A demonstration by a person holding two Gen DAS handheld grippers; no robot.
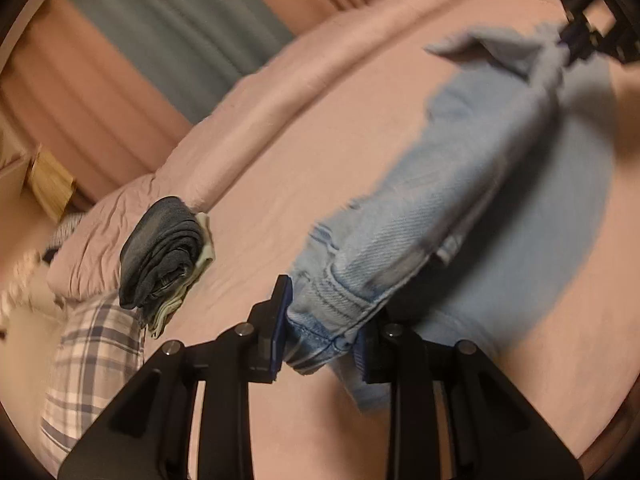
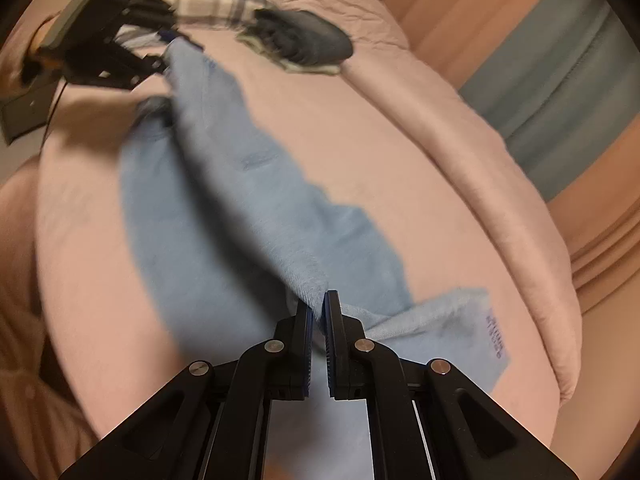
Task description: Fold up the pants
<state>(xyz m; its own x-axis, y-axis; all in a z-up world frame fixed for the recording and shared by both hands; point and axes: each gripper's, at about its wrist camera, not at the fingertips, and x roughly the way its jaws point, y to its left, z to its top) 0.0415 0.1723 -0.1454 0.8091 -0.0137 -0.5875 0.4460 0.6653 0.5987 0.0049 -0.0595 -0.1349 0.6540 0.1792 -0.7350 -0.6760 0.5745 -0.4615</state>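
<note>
While the jeans [image 1: 460,184] hang stretched above the bed [image 1: 280,184], your left gripper [image 1: 322,328] pinches the thick waistband end and your right gripper [image 2: 318,320] clamps the hem end, likely keeping them taut for a fold. Folded clothes [image 1: 164,252] sit far left.

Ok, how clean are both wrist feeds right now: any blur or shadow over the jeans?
Left wrist: jeans sharp at the waistband by the left gripper, smeared toward the right gripper; a shadow falls on the bed beside them. Right wrist: denim motion-blurred almost throughout, only the right gripper's fingers crisp; fisheye bows the bed edge in both.
</note>
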